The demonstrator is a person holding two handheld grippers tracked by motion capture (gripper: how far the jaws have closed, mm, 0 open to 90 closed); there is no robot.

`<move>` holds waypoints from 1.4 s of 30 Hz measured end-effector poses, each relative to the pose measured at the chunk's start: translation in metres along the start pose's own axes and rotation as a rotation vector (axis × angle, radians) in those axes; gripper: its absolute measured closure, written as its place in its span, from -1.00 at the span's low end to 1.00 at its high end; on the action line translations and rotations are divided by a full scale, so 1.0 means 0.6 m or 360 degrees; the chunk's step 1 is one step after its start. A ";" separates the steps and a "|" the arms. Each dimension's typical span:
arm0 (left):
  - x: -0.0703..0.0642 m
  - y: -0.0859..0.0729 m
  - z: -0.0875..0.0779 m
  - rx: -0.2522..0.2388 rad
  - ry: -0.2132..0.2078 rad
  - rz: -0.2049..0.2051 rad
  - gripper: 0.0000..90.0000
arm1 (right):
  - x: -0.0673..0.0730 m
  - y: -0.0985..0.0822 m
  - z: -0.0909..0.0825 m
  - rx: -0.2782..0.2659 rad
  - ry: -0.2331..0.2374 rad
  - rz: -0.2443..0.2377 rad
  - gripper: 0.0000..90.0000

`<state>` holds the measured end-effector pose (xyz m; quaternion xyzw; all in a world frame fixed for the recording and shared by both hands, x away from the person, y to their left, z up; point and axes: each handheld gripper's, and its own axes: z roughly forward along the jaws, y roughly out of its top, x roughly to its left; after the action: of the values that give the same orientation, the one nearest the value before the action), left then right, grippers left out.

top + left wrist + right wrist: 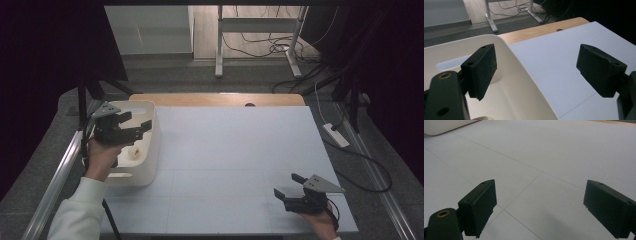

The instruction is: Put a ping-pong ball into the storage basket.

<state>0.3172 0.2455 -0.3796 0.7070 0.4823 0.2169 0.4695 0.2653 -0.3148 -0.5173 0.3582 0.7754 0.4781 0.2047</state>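
We find the left gripper (142, 127) poised over the white bin (153, 150) at the left end of the table (230, 150). Its jaws stand wide apart with nothing between them. In the left gripper view one pad (482, 70) hangs inside the bin's wall while the other (600, 70) sits out over the white table surface, so the gripper straddles the bin's rim.

A small pale object (134, 152) lies on the bin's floor, just below and beside the left gripper; we take it for the work's thing. We cannot tell what it is from these frames, as it is small and partly hidden by the gripper.

The right gripper (286, 186) rests low near the table's near right corner, well apart from the bin. Its jaws are likewise spread and empty, with only bare table ahead of them.

Risks, in our judgement:
- With the jaws astride the rim, any drop or sideways sweep of the left hand could catch the wall and tip or slide the light bin.
- A renewed reach for the object would be steep and partly blind, so the pads could pinch it off-centre.
- The trailing cable could snag the bin's near edge.
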 end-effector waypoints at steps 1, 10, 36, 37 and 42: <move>-0.003 -0.001 -0.001 -0.0008 -0.0014 0.0005 -0.62 | 0.000 0.000 0.000 0.0000 -0.0001 0.0000 -0.75; -0.037 -0.011 -0.012 -0.0050 -0.0143 0.0065 -0.65 | 0.000 0.000 -0.001 -0.0005 -0.0002 0.0002 -0.75; -0.126 -0.071 -0.036 -0.0099 -0.0387 0.0209 -0.67 | 0.000 0.000 -0.001 0.0001 -0.0002 -0.0003 -0.75; -0.131 -0.074 -0.037 -0.0097 -0.0393 0.0222 -0.67 | 0.000 0.000 -0.001 0.0001 -0.0002 -0.0004 -0.75; -0.154 -0.093 -0.037 -0.0082 -0.0429 0.0271 -0.67 | 0.001 0.000 0.000 0.0002 -0.0002 -0.0005 -0.75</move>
<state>0.2329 0.1792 -0.4042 0.7558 0.3475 0.1715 0.5279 0.2649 -0.3146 -0.5172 0.3573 0.7761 0.4772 0.2058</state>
